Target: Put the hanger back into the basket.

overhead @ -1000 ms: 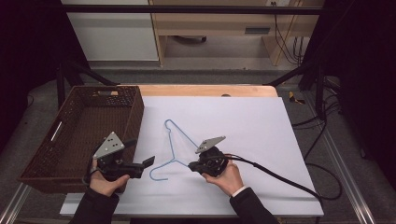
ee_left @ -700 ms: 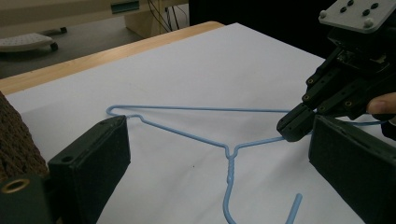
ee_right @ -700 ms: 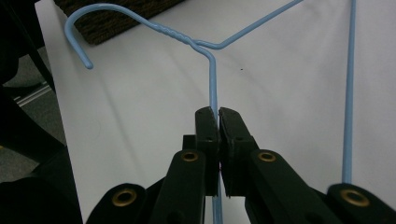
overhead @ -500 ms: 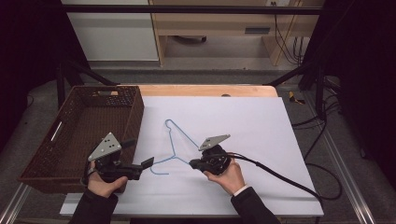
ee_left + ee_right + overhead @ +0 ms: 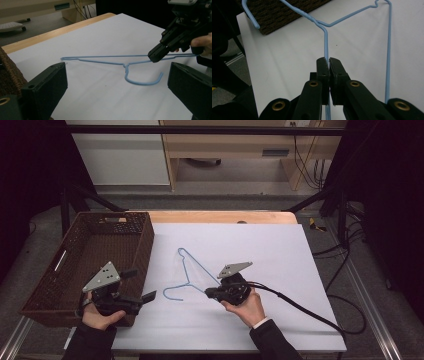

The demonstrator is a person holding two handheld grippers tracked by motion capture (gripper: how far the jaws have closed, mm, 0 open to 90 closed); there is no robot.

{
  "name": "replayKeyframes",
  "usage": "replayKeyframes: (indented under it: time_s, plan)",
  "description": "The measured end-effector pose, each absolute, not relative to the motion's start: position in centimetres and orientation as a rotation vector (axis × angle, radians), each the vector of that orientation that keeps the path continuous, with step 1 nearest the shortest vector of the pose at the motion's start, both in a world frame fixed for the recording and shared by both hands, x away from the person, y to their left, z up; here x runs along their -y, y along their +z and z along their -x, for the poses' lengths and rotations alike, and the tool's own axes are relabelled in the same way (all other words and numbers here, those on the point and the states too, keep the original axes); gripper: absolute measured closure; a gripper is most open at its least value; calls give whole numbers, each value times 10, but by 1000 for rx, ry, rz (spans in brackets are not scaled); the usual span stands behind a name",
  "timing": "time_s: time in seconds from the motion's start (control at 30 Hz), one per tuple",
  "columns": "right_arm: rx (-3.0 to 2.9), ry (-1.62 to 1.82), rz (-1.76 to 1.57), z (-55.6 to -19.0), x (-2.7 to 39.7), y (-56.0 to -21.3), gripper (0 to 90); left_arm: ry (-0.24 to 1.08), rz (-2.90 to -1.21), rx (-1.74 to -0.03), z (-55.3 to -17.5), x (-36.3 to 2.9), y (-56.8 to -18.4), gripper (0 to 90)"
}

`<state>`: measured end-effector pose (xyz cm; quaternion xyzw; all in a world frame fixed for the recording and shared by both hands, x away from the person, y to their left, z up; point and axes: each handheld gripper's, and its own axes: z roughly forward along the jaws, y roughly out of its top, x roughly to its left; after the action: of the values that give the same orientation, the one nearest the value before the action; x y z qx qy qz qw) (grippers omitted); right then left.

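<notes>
Wicker basket (image 5: 107, 251) sits at the table's left edge beside your left gripper (image 5: 142, 299), whose jaws stand wide apart with nothing between them, then comes the blue wire hanger (image 5: 187, 270) flat on the white sheet (image 5: 280, 260), its arm pinched by your right gripper (image 5: 209, 293).

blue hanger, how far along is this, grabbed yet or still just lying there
Done: the right gripper is shut on one wire arm of the blue hanger. In hand: that grip; the hanger looks to lie flat on the white table cover, not lifted. Left: the left gripper is open, near the hanger's hook but apart from it, and the wicker basket has nothing in it, likely the hanger's destination.
</notes>
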<state>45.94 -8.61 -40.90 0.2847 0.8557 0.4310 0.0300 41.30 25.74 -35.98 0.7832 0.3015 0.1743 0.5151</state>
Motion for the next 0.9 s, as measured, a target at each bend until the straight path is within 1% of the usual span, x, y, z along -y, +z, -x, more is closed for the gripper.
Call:
replayKeyframes:
  time_s: [0.17,0.57,0.73,0.9]
  plan:
    - [-2625,1345,-879,-460,89,-407,876,422,-1899,-725,-413,-253,-362,17]
    - [-2613,1356,-892,-460,92,-406,877,379,-1973,-710,-409,-228,-378,16]
    - [-2610,1360,-887,-460,92,-405,877,359,-2001,-744,-408,-219,-390,18]
    - [-2608,1364,-889,-460,93,-405,877,349,-1985,-773,-411,-208,-402,32]
